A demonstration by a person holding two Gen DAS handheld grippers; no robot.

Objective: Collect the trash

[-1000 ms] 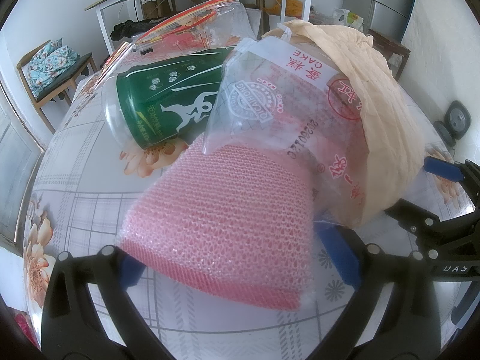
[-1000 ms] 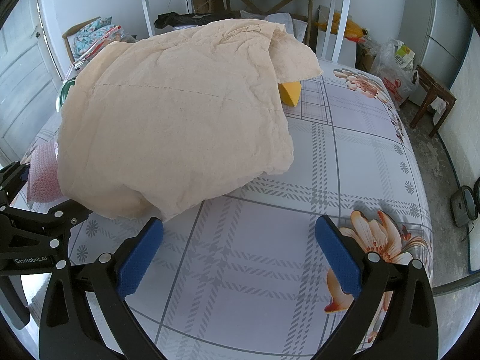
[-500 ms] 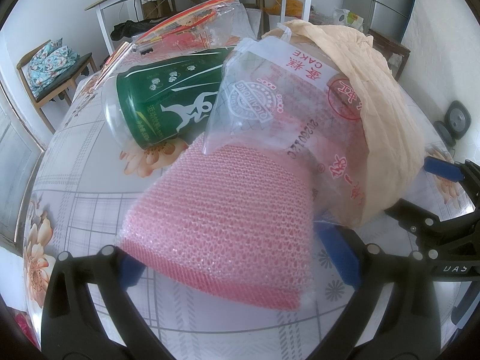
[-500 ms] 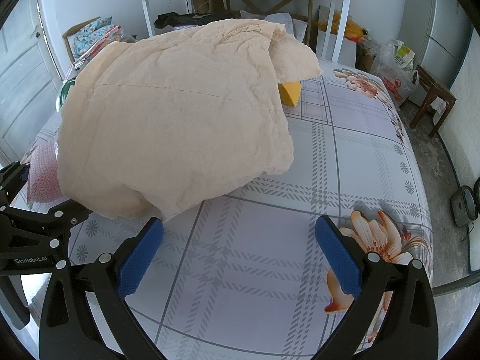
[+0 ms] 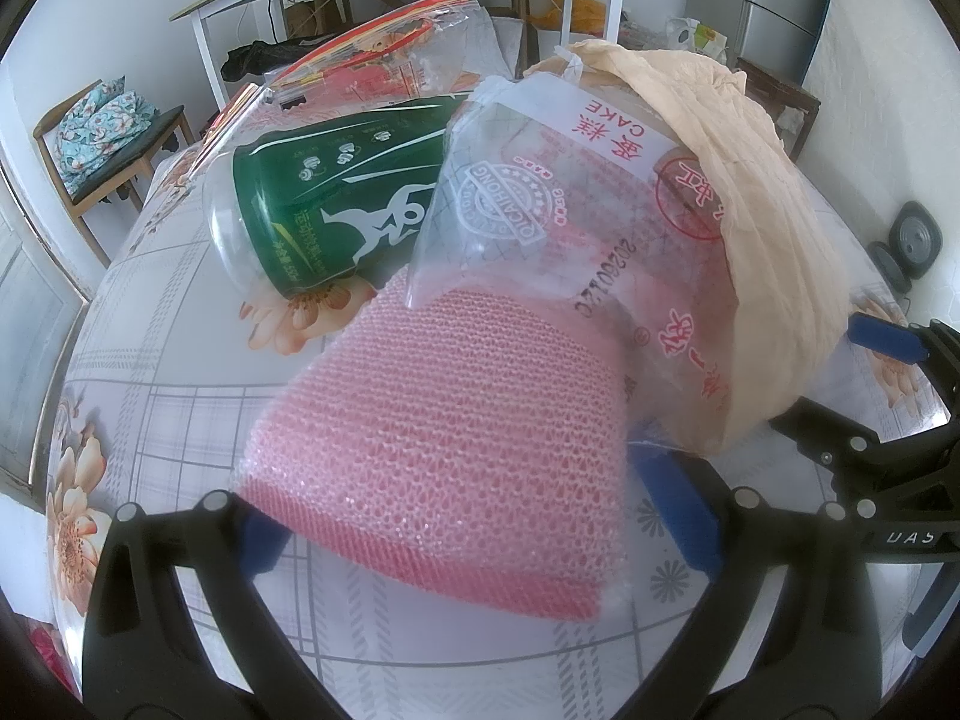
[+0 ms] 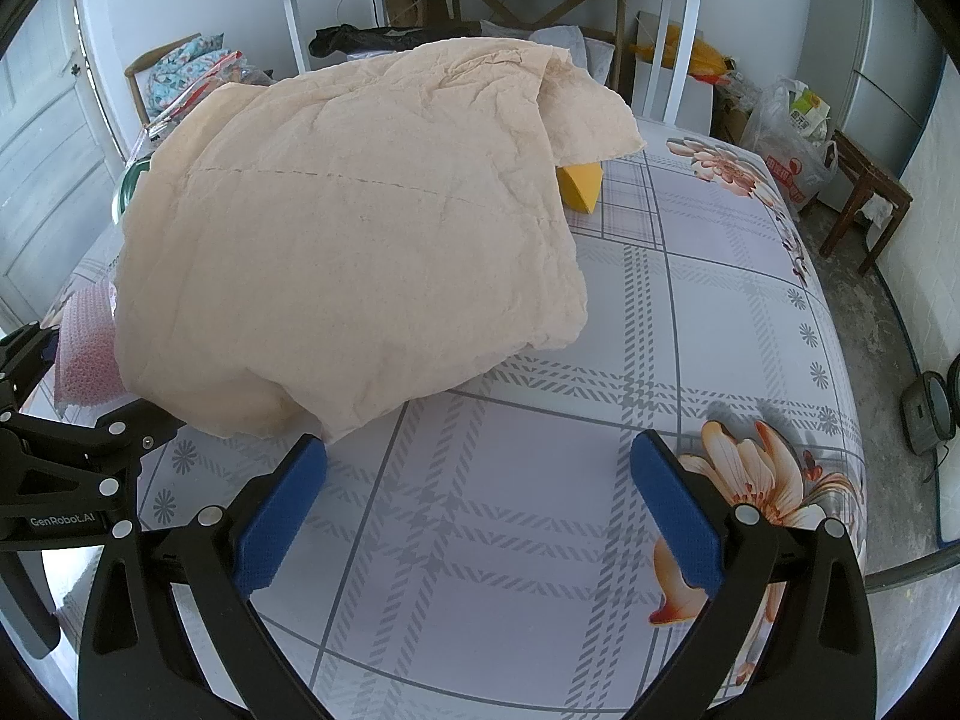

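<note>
A: What is the left hand-held gripper [image 5: 474, 534] doing?

B: It is standing with its blue pads spread wide, one on each side of the near end of the pink foam netting [image 5: 456, 420]. I cannot tell whether the pads are touching it.

A: How is the netting lying?

B: It is lying flat on the floral worktop [image 5: 150, 420], with its long axis running from about 6 o'clock up toward 12 o'clock and its cut end facing the camera. A clear cake wrapper [image 5: 564, 192] is lying over its far end.

A: And the bottle?

B: The green-labelled plastic bottle [image 5: 336, 204] is lying on its side at about 11 o'clock, with its base pointing toward 7 o'clock and its length running up toward 1 o'clock, under a red-printed clear bag [image 5: 384, 54].

A: And the right hand-held gripper [image 6: 477, 504]?

B: It is hanging open over bare worktop, holding nothing. The crumpled tan paper [image 6: 360, 240] is lying just beyond it at 11 o'clock, covering most of the pile. A yellow object [image 6: 579, 186] is peeking out from under the paper's far edge at 12 o'clock.
</note>
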